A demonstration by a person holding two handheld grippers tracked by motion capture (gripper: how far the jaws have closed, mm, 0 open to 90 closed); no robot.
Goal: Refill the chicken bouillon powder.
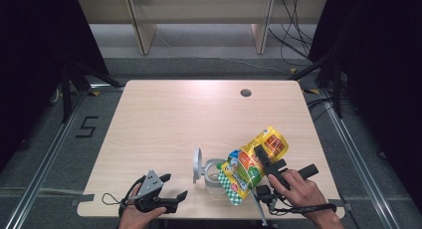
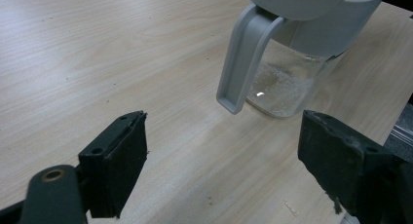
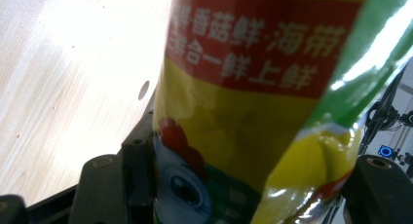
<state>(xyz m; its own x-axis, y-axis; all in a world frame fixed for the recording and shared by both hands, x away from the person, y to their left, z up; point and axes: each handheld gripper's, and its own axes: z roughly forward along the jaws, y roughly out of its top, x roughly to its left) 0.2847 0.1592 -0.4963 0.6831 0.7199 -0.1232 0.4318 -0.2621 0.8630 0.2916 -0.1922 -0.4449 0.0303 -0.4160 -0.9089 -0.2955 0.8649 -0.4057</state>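
Count of items on record. Tables: one, a light wooden table (image 1: 164,119) with one round cable hole (image 1: 245,93) near its far edge. Jars: one, a clear jar (image 1: 215,179) with one grey handle (image 2: 241,63) and one hinged lid (image 1: 197,164) standing open. Pouches: one, a yellow, green and red printed pouch (image 1: 251,164). Handheld grippers: two, the left gripper (image 1: 175,188) and the right gripper (image 1: 266,164), each with two black jaws. Hands: two, one per gripper. Floor markings: one figure five (image 1: 87,126).
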